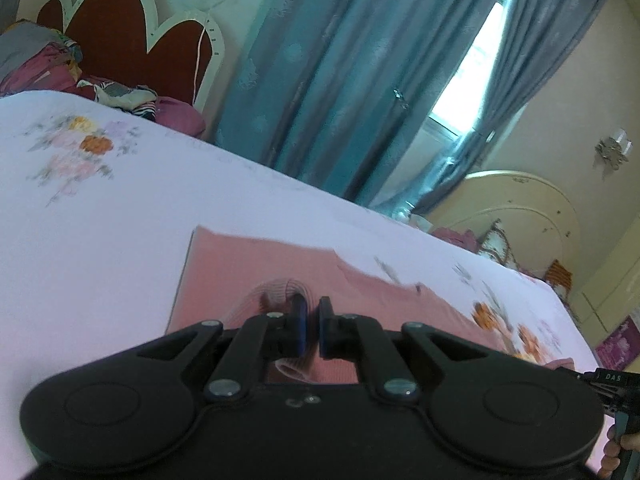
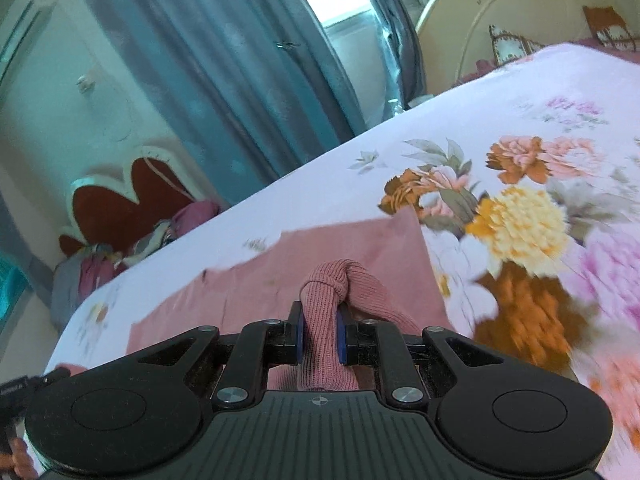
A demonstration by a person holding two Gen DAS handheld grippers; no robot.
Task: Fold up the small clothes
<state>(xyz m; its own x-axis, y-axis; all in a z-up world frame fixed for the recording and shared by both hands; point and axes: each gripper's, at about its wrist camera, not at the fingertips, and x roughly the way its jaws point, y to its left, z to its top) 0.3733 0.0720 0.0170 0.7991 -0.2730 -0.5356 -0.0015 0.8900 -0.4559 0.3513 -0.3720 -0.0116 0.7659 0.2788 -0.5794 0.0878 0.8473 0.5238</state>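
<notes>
Both grippers clamped on a pink knit garment, bed surface.

The right gripper (image 2: 319, 334) has its pads nipped on a bunched ribbed fold; the left gripper (image 1: 313, 332) is nearly fully closed, pinching a thin edge. The pink garment (image 1: 256, 264) lies spread on the floral bedsheet (image 1: 100, 200). Judged light, soft, limp and stretchy; best gripped at hems or corners. Ribbed knit, plain dusty pink.

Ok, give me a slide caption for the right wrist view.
Right gripper shut on a bunched fold of the pink knit garment, over the floral bedsheet.
</notes>
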